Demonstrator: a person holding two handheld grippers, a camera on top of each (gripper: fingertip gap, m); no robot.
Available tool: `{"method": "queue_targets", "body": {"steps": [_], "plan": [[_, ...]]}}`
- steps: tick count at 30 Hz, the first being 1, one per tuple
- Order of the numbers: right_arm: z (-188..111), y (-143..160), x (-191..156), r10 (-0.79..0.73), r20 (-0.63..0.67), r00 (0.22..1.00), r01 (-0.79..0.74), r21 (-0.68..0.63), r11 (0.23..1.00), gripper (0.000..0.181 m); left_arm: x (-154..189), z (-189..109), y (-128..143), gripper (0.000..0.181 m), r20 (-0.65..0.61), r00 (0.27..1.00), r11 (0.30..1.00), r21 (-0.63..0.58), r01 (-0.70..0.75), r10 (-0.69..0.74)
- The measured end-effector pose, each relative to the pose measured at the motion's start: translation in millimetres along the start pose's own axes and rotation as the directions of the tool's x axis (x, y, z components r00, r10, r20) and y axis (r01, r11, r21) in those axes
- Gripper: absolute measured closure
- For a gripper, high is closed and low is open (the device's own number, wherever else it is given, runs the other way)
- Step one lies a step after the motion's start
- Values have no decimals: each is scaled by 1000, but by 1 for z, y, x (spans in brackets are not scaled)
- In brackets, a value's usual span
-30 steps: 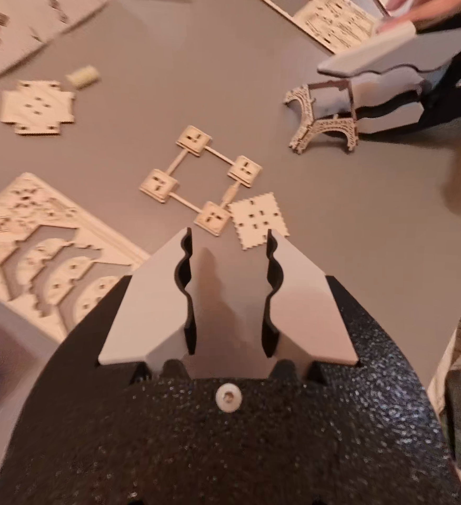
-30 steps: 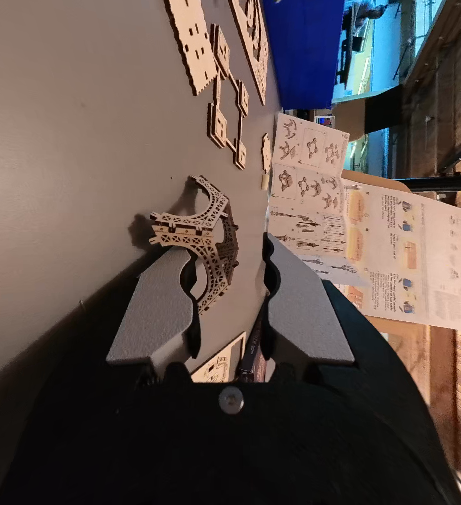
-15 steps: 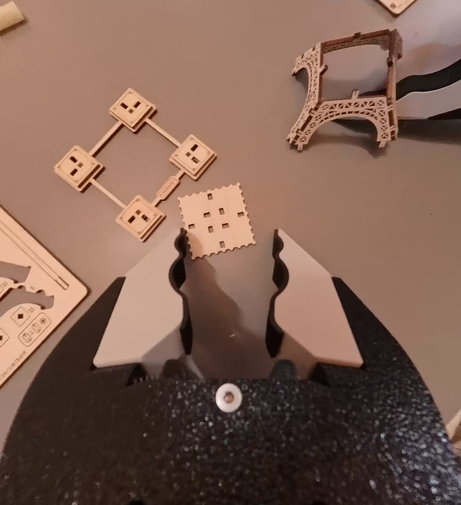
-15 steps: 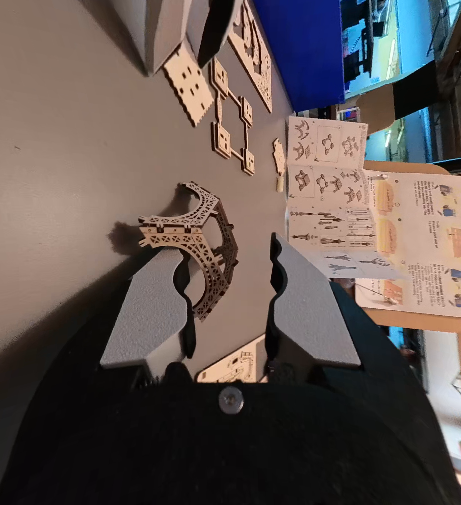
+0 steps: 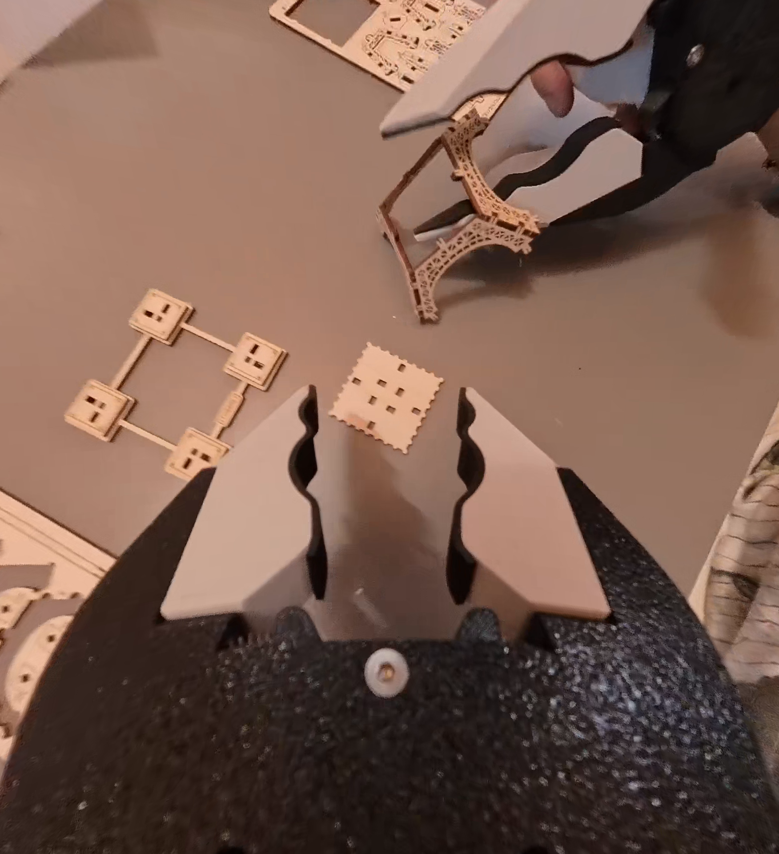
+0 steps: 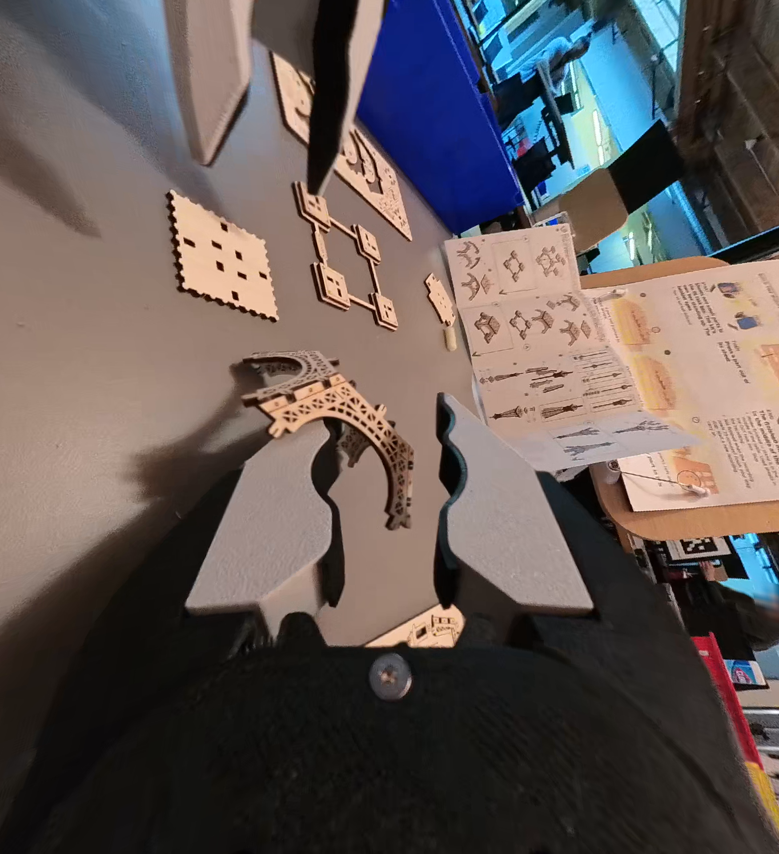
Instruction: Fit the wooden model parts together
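My left gripper (image 5: 386,392) is open and low over the grey table, its tips on either side of a square wooden plate (image 5: 392,416) with scalloped edges and small slots. It also shows in the right wrist view (image 6: 263,175), above the plate (image 6: 226,259). A frame of several linked square pads (image 5: 253,367) lies to the plate's left. A lattice tower base (image 5: 484,205) rests tilted on the table. My right gripper (image 6: 378,416) is open around the tower base (image 6: 332,406), one finger under its arch. The right gripper also shows in the left wrist view (image 5: 401,180).
Cut-out part sheets lie at the far edge (image 5: 401,37) and near left (image 5: 9,577). A small pale cylinder (image 6: 448,339) and a cross-shaped piece (image 6: 441,300) lie by the instruction sheets (image 6: 540,346). A blue panel (image 6: 424,115) stands behind. Striped cloth (image 5: 771,554) hangs past the table's right edge.
My left gripper has moved right and closer, so the square plate now lies between its tips. The tower base has tipped over within the open right gripper.
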State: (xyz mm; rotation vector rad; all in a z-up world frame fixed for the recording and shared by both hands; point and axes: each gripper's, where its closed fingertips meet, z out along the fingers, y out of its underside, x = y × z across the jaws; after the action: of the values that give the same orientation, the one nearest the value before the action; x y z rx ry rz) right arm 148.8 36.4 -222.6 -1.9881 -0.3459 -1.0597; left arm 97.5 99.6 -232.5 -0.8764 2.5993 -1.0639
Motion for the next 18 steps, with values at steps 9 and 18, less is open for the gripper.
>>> {"method": "queue_targets", "body": {"steps": [9,18], "plan": [[2,-12,9,-121,-100,988,122,2,993,177,-1,5,-20,130,-126,982,989,-34,-146,141],[-4,-55,38,-71,-286,956,114,138,984,181,10,-33,-37,120,-348,936,990,115,84,-39]]}}
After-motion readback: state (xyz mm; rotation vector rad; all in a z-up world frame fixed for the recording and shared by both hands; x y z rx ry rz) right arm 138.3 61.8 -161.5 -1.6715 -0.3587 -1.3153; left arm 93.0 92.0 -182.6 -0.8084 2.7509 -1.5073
